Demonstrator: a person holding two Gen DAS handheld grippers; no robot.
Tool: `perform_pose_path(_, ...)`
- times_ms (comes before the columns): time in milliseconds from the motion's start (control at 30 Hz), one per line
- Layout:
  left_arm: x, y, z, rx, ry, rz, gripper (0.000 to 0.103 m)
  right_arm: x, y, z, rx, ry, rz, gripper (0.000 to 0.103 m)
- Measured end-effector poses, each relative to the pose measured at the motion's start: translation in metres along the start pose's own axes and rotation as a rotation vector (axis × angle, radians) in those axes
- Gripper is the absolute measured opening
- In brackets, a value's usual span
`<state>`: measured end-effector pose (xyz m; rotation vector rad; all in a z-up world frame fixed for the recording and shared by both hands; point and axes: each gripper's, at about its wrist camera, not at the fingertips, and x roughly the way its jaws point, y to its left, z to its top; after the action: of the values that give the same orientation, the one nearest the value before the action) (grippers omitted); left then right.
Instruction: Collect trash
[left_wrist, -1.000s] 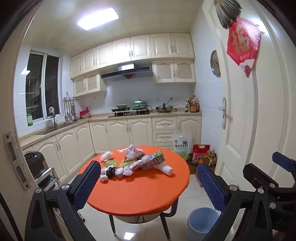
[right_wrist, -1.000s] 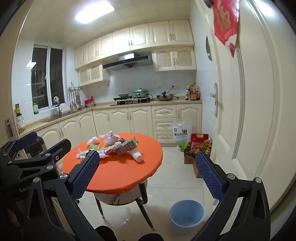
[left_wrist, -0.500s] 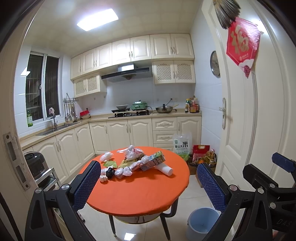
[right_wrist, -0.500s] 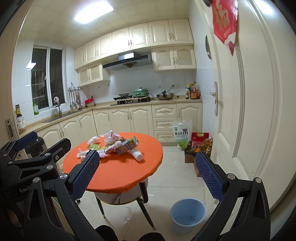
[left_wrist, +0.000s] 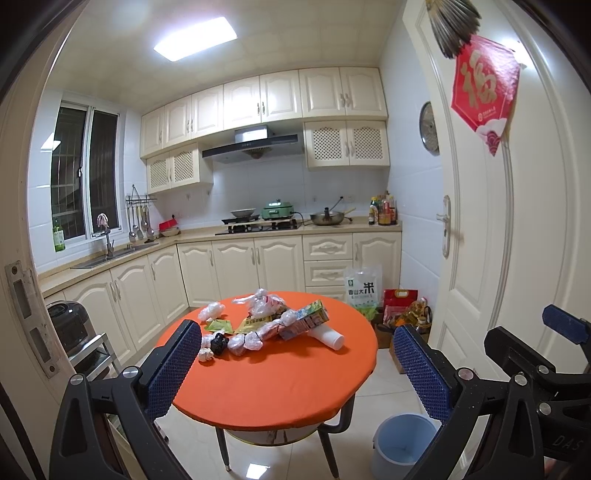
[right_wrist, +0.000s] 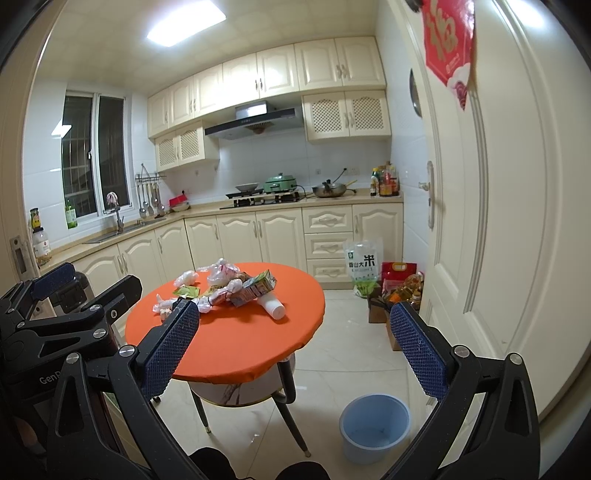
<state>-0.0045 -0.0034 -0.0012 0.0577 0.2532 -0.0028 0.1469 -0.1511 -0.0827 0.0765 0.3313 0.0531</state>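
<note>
A heap of trash (left_wrist: 258, 325) lies on the round orange-covered worktop (left_wrist: 280, 384), strung out in a band from the worktop's near-left edge toward its far-right part. In it, a green printed carton (left_wrist: 308, 318) lies on its side with its long axis running left to right, and a white paper cup (left_wrist: 328, 336) lies tipped over at the band's right end, its open mouth turned toward the near-right edge. Crumpled clear plastic bags (left_wrist: 264, 301) sit at the far side, small white wads (left_wrist: 243, 339) and a black crumpled piece (left_wrist: 218, 343) at the left end.

The left hand-held gripper (left_wrist: 295, 369) is held level, well short of the worktop, its blue-padded fingers (left_wrist: 173, 369) spread wide with nothing between them. The right hand-held gripper (right_wrist: 295, 347) is held alongside it at like height, also spread wide and empty, aimed at the worktop's right half.

A pale blue plastic bin (right_wrist: 375, 426) stands on the tiled floor (right_wrist: 351, 354) beside the worktop's near-right edge, upright and open. A white rice sack (right_wrist: 362, 264) and red bags (right_wrist: 397, 277) stand against the cream cabinets (right_wrist: 280, 236), next to the white door (right_wrist: 498, 221).
</note>
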Motion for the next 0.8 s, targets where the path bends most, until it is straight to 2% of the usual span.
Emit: perform_pose_path(800, -0.0002, -0.0007, 0.0008, 0.0, -0.002, -0.002, 0.102, -0.0001, -0.0015, 0.0, 0.005, 0.002, -0.004, 0.103)
